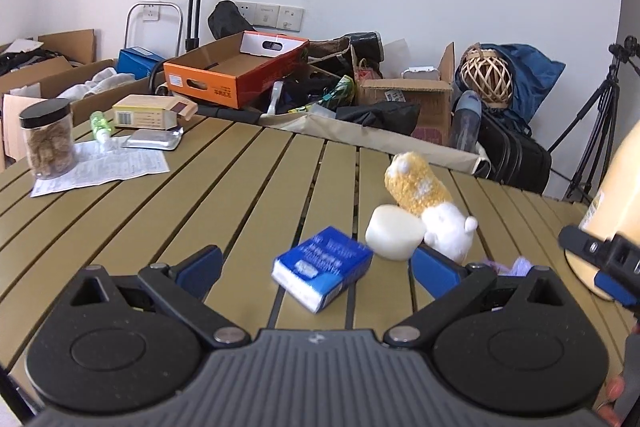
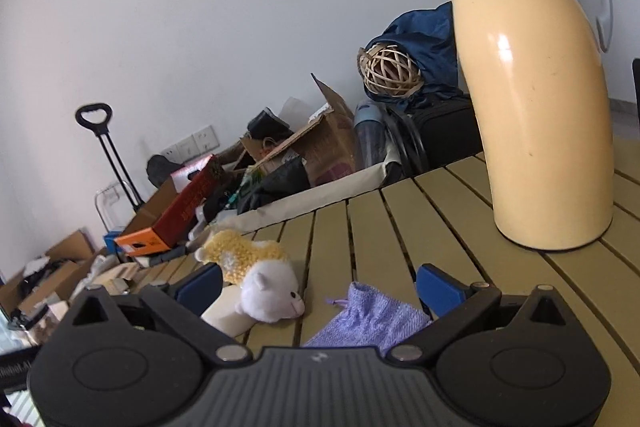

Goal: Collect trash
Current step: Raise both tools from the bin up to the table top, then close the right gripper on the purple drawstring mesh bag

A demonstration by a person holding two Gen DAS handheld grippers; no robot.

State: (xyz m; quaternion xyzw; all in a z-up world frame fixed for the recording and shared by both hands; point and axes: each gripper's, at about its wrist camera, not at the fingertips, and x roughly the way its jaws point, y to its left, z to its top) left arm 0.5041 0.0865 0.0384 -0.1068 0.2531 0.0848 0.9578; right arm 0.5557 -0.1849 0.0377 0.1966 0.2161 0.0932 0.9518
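Claws (image 1: 316, 267) (image 2: 320, 291) spread above blue box (image 1: 322, 269), purple pouch (image 2: 372, 319)

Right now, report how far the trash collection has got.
Done: nothing visibly collected; no bin shows. In hand: the left gripper is open, its fingers either side of the blue tissue pack, not closed on it; the right gripper is open over the purple pouch. Left: paper sheet, foil packet, open carton. The plush toy likely isn't trash.
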